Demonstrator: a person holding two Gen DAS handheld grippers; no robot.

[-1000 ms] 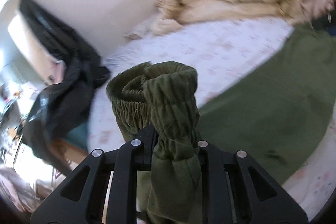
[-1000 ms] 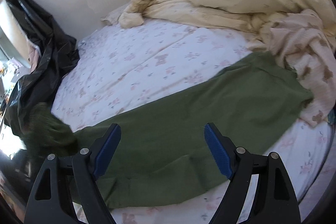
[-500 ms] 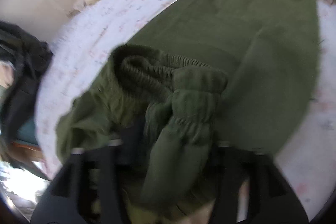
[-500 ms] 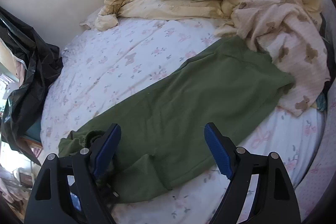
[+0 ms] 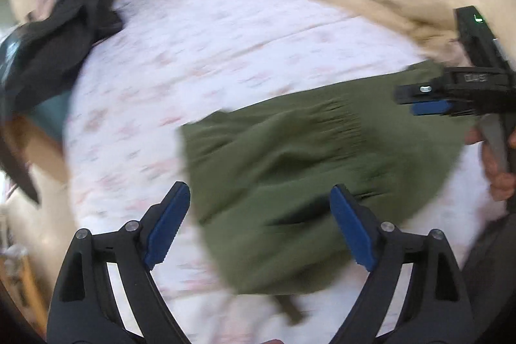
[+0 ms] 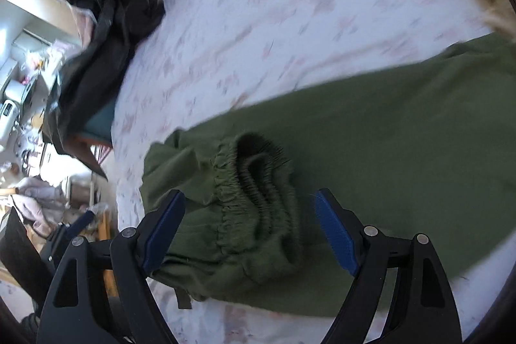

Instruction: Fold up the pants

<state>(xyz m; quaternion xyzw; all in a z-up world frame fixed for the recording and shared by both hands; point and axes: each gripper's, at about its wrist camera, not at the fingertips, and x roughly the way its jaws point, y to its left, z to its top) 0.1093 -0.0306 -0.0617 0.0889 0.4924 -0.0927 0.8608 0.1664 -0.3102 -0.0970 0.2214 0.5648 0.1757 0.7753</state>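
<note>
Right wrist view: both grippers (image 6: 250, 229) (image 5: 259, 223) are hanging open over the green pants (image 6: 371, 157); smoothing the fold probably comes next.

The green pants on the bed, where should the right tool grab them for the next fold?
Grip the elastic cuffs, the bunched, ribbed edge lying on top of the pants. It sits between the open fingers of the right tool, so come straight down and forward; the raised gathers likely give a thicker bite than the flat cloth.
</note>
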